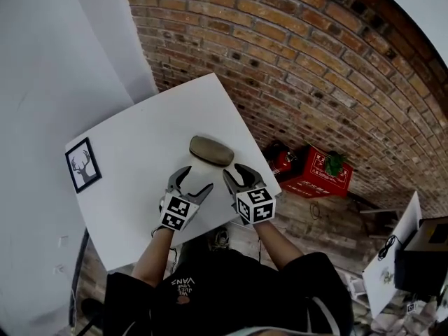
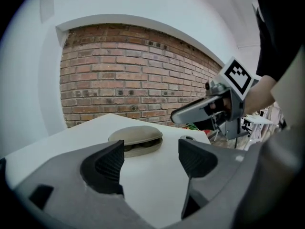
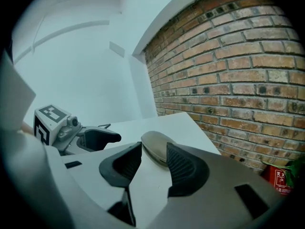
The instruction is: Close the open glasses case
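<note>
Left gripper (image 1: 199,178), right gripper (image 1: 234,170), jaws apart, glasses case (image 1: 211,150) just beyond both

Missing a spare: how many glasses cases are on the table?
1: the case lies near the middle of the table, toward the brick wall. No other shows.

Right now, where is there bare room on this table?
Bare: white tabletop between the black-framed deer picture and the olive glasses case, plus the far corner. Crowded: the near edge, where the left gripper and right gripper hover.
</note>
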A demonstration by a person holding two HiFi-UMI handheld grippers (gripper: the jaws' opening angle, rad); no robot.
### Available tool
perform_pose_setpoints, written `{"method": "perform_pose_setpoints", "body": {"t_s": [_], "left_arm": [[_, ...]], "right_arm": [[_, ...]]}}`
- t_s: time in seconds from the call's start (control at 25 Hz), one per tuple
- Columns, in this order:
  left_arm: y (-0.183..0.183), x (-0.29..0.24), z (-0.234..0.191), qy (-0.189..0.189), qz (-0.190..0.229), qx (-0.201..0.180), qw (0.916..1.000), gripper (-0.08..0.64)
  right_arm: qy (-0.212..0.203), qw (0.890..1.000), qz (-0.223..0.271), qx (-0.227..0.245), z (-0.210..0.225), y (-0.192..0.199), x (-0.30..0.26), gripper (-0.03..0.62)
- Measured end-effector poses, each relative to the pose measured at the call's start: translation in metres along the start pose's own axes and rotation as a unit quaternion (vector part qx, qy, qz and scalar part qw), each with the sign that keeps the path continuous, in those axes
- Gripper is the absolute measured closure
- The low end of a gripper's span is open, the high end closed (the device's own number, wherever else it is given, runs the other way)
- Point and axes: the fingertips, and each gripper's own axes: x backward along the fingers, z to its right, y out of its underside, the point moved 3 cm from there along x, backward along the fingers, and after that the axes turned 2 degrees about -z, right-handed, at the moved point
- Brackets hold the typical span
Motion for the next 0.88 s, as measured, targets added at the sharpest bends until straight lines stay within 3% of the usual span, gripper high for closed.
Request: {"method": "perform_pose_setpoints", "body": {"t_s": [0.48,0.88], "left_arm": [[-0.018,0.063,0.021,-0.06,0.047,-0.001,0.9971,0.313],[-0.027,0.098,0.041,-0.09,0.074,-0.009,0.9932,0.412]], "right_arm": [[-0.015,0.999,0.05,0.012,-0.023,-0.013,0.052,0.479],[-0.031,0.996,0.081,0.029,-0.042,-0.016,0.082,0.565]]}}
